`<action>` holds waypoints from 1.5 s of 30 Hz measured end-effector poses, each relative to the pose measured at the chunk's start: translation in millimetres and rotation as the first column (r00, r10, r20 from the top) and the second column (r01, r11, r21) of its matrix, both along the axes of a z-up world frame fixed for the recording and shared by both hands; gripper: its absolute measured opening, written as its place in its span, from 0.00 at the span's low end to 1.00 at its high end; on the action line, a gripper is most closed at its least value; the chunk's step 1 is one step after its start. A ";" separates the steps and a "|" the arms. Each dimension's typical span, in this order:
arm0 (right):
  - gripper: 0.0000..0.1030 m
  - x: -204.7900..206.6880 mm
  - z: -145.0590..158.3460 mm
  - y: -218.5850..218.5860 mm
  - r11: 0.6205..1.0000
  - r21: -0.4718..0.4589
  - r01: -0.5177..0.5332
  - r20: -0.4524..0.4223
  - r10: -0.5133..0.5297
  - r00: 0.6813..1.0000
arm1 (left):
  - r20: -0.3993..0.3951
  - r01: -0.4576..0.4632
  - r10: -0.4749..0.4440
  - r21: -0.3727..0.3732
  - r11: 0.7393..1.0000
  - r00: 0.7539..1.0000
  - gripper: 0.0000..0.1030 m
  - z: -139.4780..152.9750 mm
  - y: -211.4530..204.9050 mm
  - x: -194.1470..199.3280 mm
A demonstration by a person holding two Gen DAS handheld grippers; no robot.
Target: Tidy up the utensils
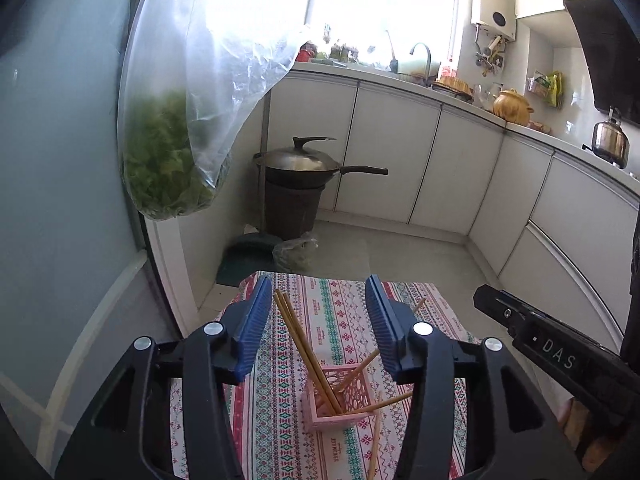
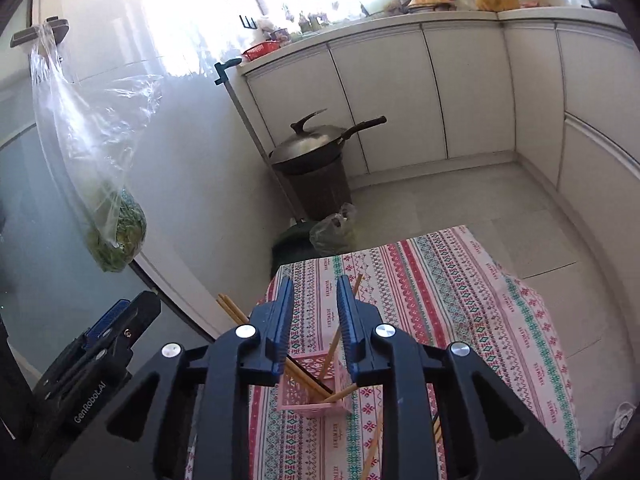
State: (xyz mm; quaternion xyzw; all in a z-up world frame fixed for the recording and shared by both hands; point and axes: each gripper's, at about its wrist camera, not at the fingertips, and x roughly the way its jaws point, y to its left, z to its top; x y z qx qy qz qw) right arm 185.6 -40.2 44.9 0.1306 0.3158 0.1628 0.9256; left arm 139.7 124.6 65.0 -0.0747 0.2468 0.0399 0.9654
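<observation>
A pink lattice utensil basket [image 1: 340,400] stands on the patterned tablecloth [image 1: 340,308] and holds several wooden chopsticks [image 1: 304,348] that lean out of it. One loose chopstick [image 1: 375,444] lies on the cloth in front of the basket. My left gripper [image 1: 318,300] is open and empty, above and behind the basket. In the right wrist view the basket [image 2: 316,384] sits below my right gripper [image 2: 314,296], which is open with a narrow gap and holds nothing. A loose chopstick [image 2: 372,448] lies near it.
A bag of greens [image 1: 168,160] hangs at the left by a glass door. A lidded wok [image 1: 300,160] sits on a dark bin on the floor. White cabinets [image 1: 440,160] and a countertop with pots run along the back and right.
</observation>
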 end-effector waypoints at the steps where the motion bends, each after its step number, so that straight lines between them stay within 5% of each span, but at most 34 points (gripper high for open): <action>1: 0.25 -2.1 0.6 -2.1 1.000 -0.010 0.004 0.006 -0.004 1.000 | -0.001 0.001 -0.001 0.005 1.000 1.000 0.50 -0.6 -2.0 -0.9; 6: 0.39 -15.1 1.1 -6.8 0.996 -0.081 0.038 0.050 -0.034 0.998 | -0.002 0.000 0.000 0.030 1.000 1.000 0.56 -0.9 -8.7 -5.4; 10: 0.51 -24.5 1.0 -12.5 0.987 -0.136 0.088 0.095 -0.075 0.993 | 0.011 -0.023 0.022 0.040 0.999 1.000 0.71 -0.7 -11.2 -10.0; 15: 0.79 -34.4 -3.2 -29.4 0.960 -0.173 0.221 0.143 -0.197 0.970 | 0.012 -0.043 0.043 0.048 0.998 0.999 0.83 -1.1 -14.9 -14.8; 18: 0.87 -37.3 -4.1 -39.0 0.947 -0.183 0.264 0.159 -0.236 0.958 | 0.010 -0.051 0.051 0.040 0.998 0.999 0.91 -3.2 -16.9 -17.7; 45: 0.93 -42.5 -36.9 -106.2 0.942 -0.111 0.317 -0.017 -0.321 0.947 | -0.051 0.023 -0.018 0.113 0.993 0.999 0.93 -18.3 -55.4 -17.6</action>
